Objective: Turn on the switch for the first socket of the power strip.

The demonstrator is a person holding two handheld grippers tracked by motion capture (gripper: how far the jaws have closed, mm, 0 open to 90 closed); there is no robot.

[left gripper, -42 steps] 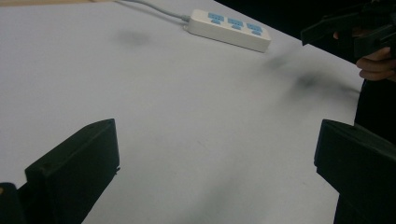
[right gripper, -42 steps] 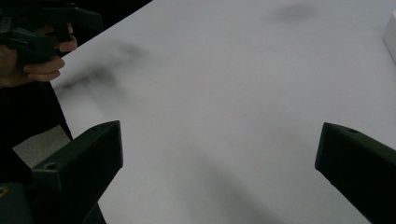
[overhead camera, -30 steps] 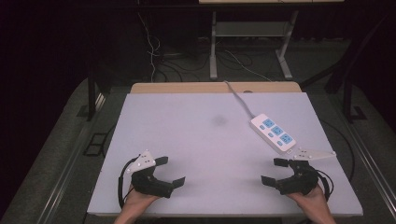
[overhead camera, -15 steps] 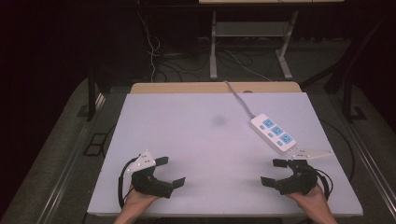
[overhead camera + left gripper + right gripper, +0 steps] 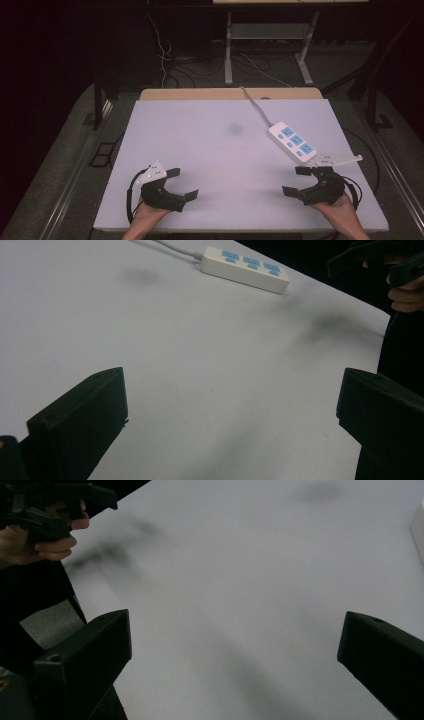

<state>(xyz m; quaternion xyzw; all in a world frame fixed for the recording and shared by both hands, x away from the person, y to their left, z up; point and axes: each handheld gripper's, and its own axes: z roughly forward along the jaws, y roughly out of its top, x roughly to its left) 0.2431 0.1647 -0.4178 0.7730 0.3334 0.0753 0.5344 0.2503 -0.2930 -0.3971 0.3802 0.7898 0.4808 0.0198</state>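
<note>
A white power strip (image 5: pixel 292 141) with three blue sockets lies at the right of the white table (image 5: pixel 215 150), its cable running off the far edge. My left gripper (image 5: pixel 182 183) rests near the front left edge, open, with nothing between its jaws. My right gripper (image 5: pixel 296 181) rests near the front right edge, just in front of the strip, also open and holding nothing. In the left gripper view the wide-apart jaws of my left gripper (image 5: pixel 230 435) frame bare table, with the power strip (image 5: pixel 243 268) far ahead. The right gripper view shows my right gripper (image 5: pixel 232 670) over bare tabletop.
A faint dark smudge (image 5: pixel 235 129) marks the table's middle. A wooden strip (image 5: pixel 230 94) borders the far edge. Cables and a metal stand (image 5: pixel 265 35) lie on the dark floor beyond. The other hand's gripper (image 5: pixel 380 260) shows far off in each gripper view.
</note>
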